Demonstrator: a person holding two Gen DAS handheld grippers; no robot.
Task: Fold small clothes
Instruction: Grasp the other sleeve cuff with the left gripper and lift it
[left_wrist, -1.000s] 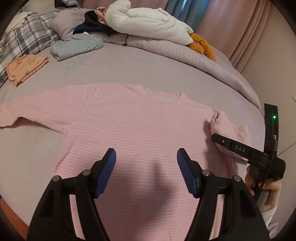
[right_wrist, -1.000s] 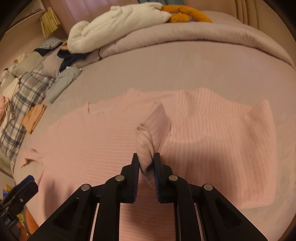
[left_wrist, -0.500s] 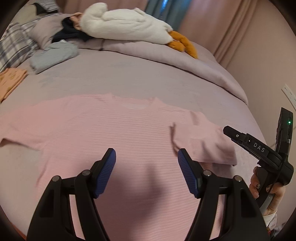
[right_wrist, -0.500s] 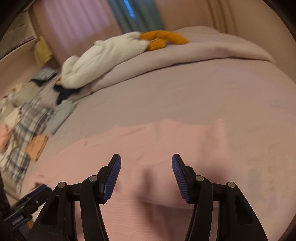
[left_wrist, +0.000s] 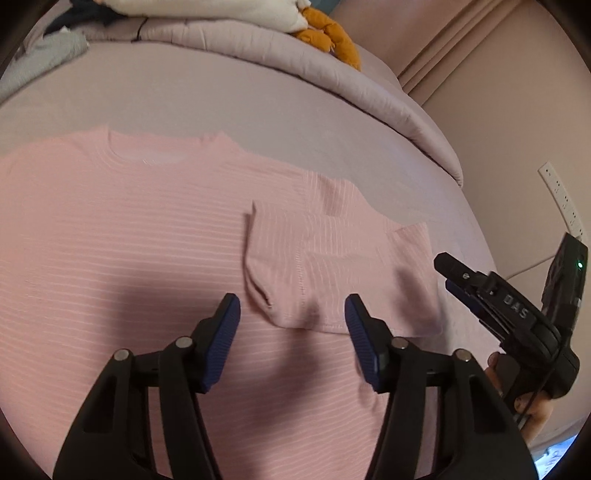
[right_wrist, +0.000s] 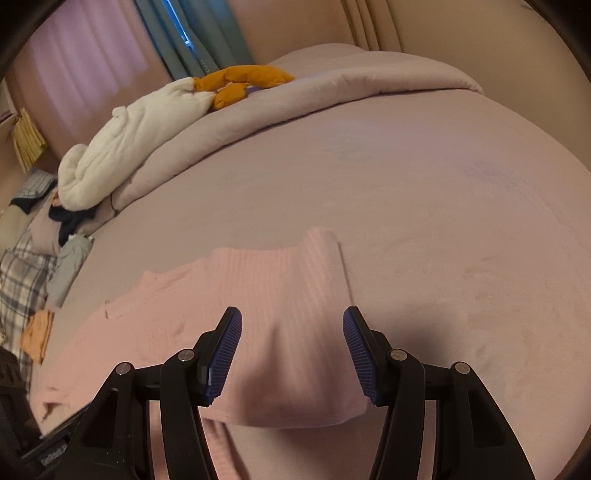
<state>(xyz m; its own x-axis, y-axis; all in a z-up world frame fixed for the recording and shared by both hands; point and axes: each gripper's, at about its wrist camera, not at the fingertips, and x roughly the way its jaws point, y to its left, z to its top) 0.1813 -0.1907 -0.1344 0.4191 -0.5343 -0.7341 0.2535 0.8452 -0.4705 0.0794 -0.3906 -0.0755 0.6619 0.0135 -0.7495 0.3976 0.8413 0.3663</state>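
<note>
A pink striped shirt (left_wrist: 129, 236) lies flat on the bed, neck away from me. Its right sleeve (left_wrist: 332, 273) is folded inward onto the body. My left gripper (left_wrist: 291, 332) is open and empty, just above the shirt near the folded sleeve's cuff. My right gripper (right_wrist: 291, 350) is open and empty above the folded sleeve (right_wrist: 288, 295); it also shows from the side at the right of the left wrist view (left_wrist: 491, 295). The shirt's left sleeve is out of the left wrist view.
A rolled mauve duvet (left_wrist: 295, 48) with a white and orange plush toy (right_wrist: 140, 133) lies along the far side. Grey folded clothes (right_wrist: 70, 266), a plaid pillow (right_wrist: 18, 280) and an orange garment (right_wrist: 37, 332) lie at the left. A wall socket strip (left_wrist: 561, 199) is at the right.
My right gripper has opened, let go of the sleeve, which now lies folded on the shirt, and drawn back to the right. My left gripper has swung right toward the folded sleeve.
</note>
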